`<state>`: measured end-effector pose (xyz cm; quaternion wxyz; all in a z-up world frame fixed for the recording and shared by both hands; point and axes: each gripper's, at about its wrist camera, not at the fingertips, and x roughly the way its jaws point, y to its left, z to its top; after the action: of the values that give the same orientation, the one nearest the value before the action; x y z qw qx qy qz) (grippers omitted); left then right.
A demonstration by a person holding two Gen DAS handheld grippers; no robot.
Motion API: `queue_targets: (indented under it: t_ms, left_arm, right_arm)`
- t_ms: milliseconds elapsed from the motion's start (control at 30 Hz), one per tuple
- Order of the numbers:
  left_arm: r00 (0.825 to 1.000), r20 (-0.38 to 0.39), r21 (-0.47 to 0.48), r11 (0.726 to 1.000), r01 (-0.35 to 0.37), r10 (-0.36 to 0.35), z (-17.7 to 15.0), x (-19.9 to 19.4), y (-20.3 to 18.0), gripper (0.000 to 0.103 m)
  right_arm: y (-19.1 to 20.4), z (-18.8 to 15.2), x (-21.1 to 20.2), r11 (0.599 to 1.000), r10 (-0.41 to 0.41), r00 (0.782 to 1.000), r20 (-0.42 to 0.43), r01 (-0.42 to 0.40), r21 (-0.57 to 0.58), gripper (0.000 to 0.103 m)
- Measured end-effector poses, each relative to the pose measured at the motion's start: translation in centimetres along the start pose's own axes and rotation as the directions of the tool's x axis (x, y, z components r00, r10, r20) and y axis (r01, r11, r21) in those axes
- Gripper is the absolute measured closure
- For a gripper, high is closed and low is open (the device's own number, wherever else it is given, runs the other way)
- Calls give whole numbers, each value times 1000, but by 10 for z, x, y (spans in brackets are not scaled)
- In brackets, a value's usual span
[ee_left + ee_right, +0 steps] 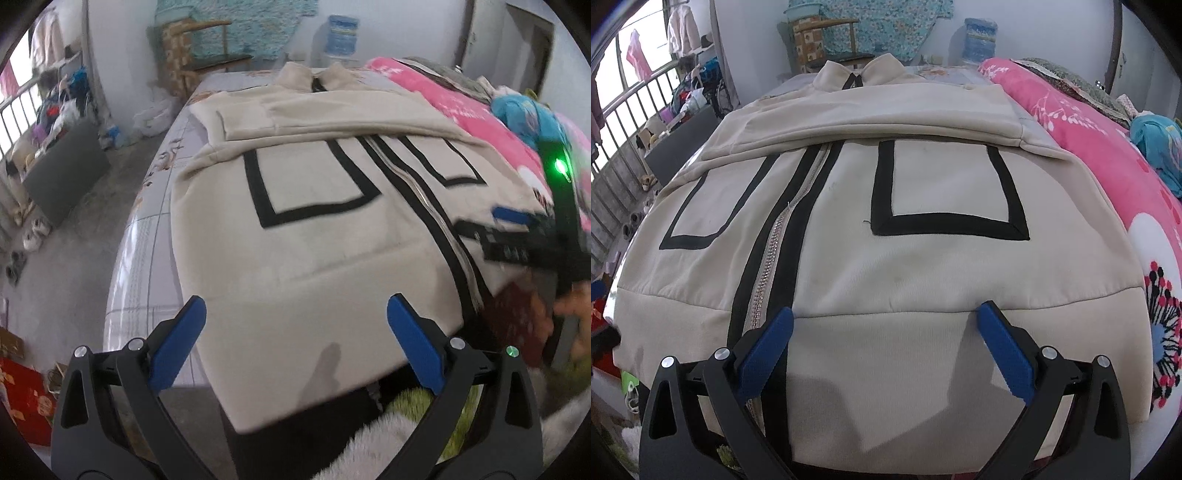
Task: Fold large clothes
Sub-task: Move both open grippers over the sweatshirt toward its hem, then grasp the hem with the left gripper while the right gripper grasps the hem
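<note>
Hovering over the jacket's hem, we have both grippers spread wide and holding nothing: the left gripper over the left half, the right gripper just right of the zip. The jacket lies flat on the bed, sleeves already folded across the chest. We judge the next step is lifting the hem toward the collar. We should pinch both layers, level and evenly, clear of the pink quilt.
</note>
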<state>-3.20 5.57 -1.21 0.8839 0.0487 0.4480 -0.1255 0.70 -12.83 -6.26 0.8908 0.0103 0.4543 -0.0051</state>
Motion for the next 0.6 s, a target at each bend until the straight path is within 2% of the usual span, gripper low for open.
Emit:
queue_targets:
  t_ms: [100,133,333,433,567,600]
  left_arm:
    - [1000,-29,-23,1000,-1,1,-18,-5,2,13]
    - [999,-41,-37,999,-4,2,-22,-5,5,19]
    - [995,-101,-166,986,-25,8,-54,-9,40,33]
    - [993,-107,-243,969,31,-58,-59,-3,56,38]
    - [980,-113,-319,940,120,-163,-64,13,66,42]
    - [976,-115,-334,932,137,-184,-65,17,68,46]
  right_arm:
    - [0,-1,0,1000,0,1000,1,0,-8,6]
    - [0,-1,0,1000,-1,1000,1,1,-11,6]
    - [0,1,0,1000,-2,1000,-14,2,-17,6]
    - [1,1,0,1000,-4,1000,-16,3,-20,6]
    - [0,2,1,1000,-5,1000,-23,4,-21,6]
    - [1,2,1,1000,-5,1000,-24,5,-21,6]
